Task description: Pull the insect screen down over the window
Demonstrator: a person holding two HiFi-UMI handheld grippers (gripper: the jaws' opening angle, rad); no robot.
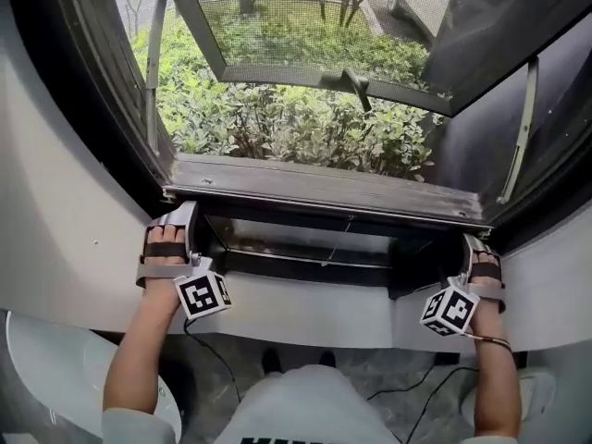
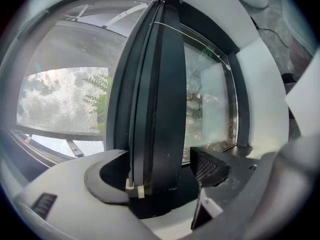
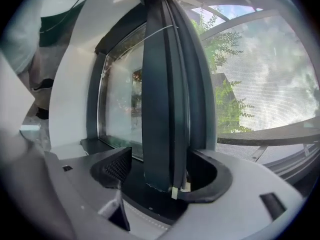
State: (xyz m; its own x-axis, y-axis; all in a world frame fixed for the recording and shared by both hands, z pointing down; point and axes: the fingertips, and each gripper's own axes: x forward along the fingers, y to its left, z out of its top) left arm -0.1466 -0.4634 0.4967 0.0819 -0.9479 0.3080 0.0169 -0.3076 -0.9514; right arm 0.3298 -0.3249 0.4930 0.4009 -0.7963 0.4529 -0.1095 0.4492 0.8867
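The insect screen's grey bottom bar lies across the window opening, low over the dark lower frame. My left gripper sits at the bar's left end and my right gripper at its right end. In the left gripper view the dark bar stands between the jaws of the left gripper, resting in the curved left jaw with a small gap to the ribbed pad. In the right gripper view the bar sits likewise in the right gripper, clear of the pad. Mesh stretches beyond.
Outside, an open window sash with a handle tilts outward above green bushes, held by a stay arm. A white sill runs under the frame. Cables trail on the floor by the person's legs.
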